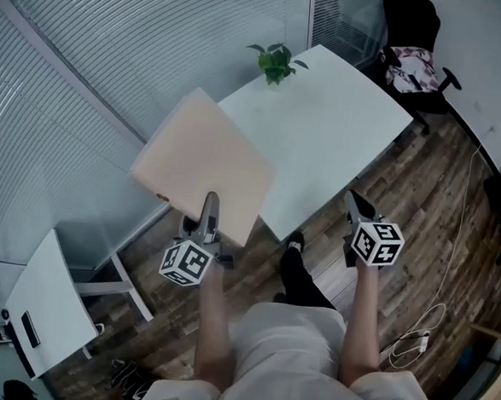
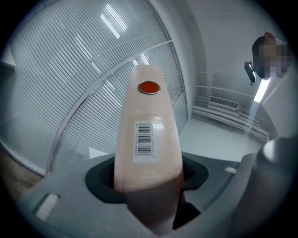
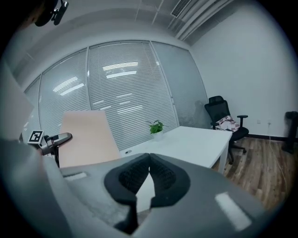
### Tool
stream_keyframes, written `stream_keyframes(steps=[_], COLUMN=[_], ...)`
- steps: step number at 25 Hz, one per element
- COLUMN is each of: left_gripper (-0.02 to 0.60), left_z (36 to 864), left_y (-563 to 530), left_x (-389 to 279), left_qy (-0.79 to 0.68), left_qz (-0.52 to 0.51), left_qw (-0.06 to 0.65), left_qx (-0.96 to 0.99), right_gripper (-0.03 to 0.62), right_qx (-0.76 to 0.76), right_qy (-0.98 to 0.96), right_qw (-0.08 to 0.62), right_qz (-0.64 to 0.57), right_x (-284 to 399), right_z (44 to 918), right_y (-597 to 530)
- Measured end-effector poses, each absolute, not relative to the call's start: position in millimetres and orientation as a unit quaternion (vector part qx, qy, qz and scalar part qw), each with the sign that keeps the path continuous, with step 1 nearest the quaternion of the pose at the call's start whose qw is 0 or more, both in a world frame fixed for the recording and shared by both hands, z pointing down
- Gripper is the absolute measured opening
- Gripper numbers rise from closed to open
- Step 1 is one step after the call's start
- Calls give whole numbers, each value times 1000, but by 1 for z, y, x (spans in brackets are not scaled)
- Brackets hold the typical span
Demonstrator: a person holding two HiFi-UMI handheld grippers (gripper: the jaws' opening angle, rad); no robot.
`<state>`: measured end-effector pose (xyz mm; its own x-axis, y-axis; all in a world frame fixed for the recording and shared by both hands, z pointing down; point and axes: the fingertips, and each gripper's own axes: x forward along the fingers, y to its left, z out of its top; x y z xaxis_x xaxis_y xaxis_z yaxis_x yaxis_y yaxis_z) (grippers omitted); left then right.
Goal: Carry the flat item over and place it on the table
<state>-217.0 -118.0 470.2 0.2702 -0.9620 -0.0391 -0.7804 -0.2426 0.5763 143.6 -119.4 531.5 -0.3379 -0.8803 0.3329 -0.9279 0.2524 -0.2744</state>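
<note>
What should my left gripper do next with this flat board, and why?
Probably swing the board rightward over the white table before lowering it. The left gripper is shut on the board's near edge, holding it in the air beside the table's corner, and the plant sits at the far edge.

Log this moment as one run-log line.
phase: carrying | left tongs: shut on flat board, held aloft | right tongs: shut, empty | white table: ahead, board not yet placed

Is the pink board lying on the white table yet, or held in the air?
Held in the air: the left tool clamps the board by its edge, tilted, clear of the table.
</note>
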Motion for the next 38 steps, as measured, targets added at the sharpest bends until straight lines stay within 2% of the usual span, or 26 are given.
stream_keyframes(steps=[6, 14, 38], left_gripper=[287, 287, 287], left_z=[464, 492, 519], left_y=[-160, -217, -357], left_x=[-204, -178, -108], left_qy=[-564, -552, -472], left_qz=[-199, -182, -150], left_qw=[230, 295, 351], left_qx=[768, 759, 795], right_gripper=[0, 0, 0], right_qx=[561, 538, 516], right_qy=[-798, -806, -824], right_qw=[40, 39, 19], right_qz=[218, 243, 232], right_x=[136, 121, 126], right_z=[527, 537, 524], right_y=[-179, -246, -406])
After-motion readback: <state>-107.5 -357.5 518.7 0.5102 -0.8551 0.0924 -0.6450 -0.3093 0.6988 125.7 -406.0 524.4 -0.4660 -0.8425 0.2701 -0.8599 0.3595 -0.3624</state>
